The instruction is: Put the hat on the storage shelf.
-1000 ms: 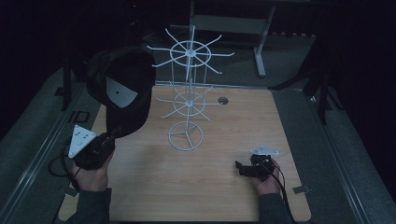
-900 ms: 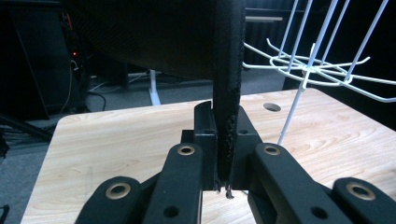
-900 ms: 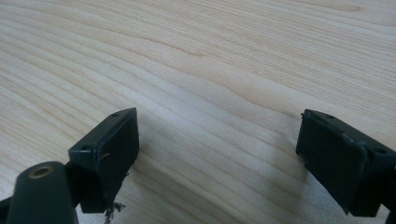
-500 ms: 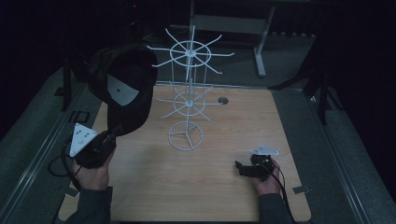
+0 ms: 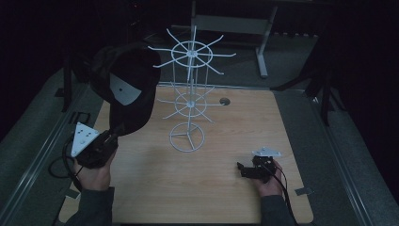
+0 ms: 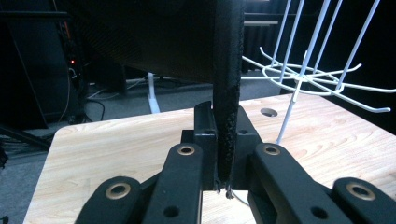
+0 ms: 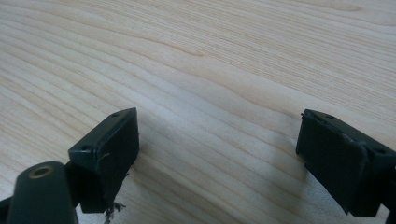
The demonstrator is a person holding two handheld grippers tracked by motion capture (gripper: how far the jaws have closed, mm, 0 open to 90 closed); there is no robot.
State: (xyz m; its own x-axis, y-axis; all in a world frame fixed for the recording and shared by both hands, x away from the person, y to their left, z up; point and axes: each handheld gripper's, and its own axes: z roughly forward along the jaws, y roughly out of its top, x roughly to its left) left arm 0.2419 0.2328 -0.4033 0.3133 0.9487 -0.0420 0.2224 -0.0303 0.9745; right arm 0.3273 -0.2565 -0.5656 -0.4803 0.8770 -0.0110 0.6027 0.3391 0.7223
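Your left hand-held gripper point(image 5: 112, 137) is clamped on the brim edge of the black cap point(image 5: 124, 89), held up beside the wire rack point(image 5: 190, 94). The cap looks light and soft; the stiff brim is your best hold. Your right hand-held gripper point(image 5: 243, 169) rests wide open and empty on the tabletop point(image 5: 221, 197).

— What sort of room am I working in here?

— Looks like a lab or recording studio to me. I see a pale wood surface point(image 5: 211, 188) lit on its own while everything around it is dark.

— Anything else that says lab?

— Grey carpet point(image 5: 33, 141) runs along both sides, a metal desk frame point(image 5: 263, 47) stands behind, and cables point(image 6: 100, 100) trail on the floor beside dark equipment with a small red light point(image 6: 71, 61).
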